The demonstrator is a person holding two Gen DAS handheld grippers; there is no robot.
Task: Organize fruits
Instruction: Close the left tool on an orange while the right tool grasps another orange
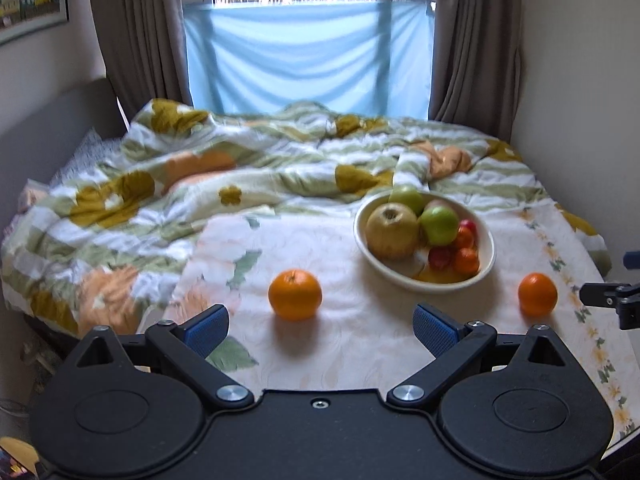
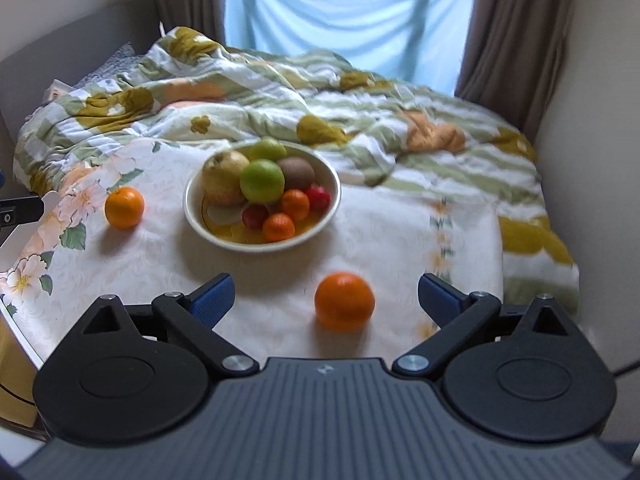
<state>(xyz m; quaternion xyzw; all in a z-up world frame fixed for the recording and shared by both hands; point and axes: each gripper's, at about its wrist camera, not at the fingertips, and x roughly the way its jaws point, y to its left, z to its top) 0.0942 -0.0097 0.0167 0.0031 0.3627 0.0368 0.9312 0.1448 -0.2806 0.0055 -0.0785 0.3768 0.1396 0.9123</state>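
Both the left gripper (image 1: 320, 326) and right gripper (image 2: 326, 296) have fingers spread wide, holding nothing. The bowl (image 2: 192, 216) of fruit rests mid-bed on the sheet (image 1: 360, 332). One orange (image 1: 295, 294) lies toward the bed's left edge, the other orange (image 2: 344, 301) toward the right edge, each apart from the bowl.

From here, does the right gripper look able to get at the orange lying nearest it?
Probably yes. The right gripper has its tongs spread wide, and the near orange lies alone on the sheet roughly between them. The bowl sits farther back, so nothing blocks the way.
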